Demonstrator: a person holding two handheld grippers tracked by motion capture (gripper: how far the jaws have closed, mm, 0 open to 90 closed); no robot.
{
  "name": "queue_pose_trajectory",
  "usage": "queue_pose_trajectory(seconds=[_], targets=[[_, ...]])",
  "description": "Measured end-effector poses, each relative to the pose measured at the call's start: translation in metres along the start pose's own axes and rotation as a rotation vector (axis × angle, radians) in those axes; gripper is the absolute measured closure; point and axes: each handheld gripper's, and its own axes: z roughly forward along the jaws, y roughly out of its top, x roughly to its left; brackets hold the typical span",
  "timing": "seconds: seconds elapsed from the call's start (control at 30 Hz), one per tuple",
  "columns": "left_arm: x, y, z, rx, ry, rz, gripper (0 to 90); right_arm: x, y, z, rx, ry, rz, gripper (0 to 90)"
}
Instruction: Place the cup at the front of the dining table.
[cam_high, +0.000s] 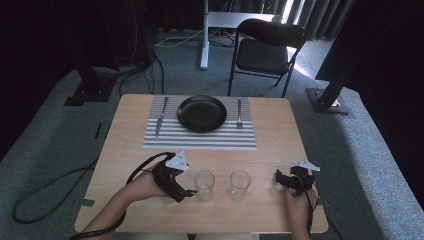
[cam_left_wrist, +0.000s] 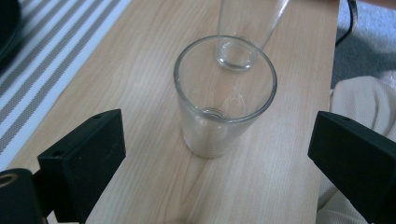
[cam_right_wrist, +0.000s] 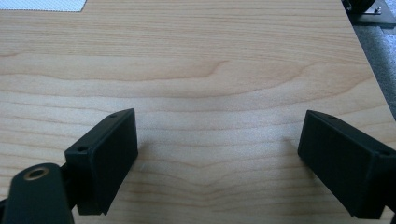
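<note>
1. Wooden counter carried a striped placemat at its far side, laid as a place setting.
2. On the mat sat a black plate, flanked by a knife and a fork.
3. Left gripper approached level, its fingers spread wide just short of the near glass, not touching it; judged lined up for a grasp.
4. Right gripper rested apart, fingers spread, holding nothing.
5. Second glass stood beside the first.
</note>
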Motion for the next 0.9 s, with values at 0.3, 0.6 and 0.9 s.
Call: queue_pose_trajectory(seconds=[0.3, 0.6, 0.9], targets=[[-0.003, 0.016, 0.011, 0.038, -0.014, 0.026, 4.5, 0.0, 0.0, 0.0, 0.0, 0.0, -0.001, 11.5], [-0.003, 0.027, 0.024, 0.08, -0.028, 0.04, 4.5, 0.0, 0.0, 0.0, 0.0, 0.0, -0.001, 11.5], [-0.007, 0.037, 0.042, 0.153, -0.014, 0.052, 7.0, 0.0, 0.0, 0.0, 0.0, 0.001, -0.001, 11.6]])
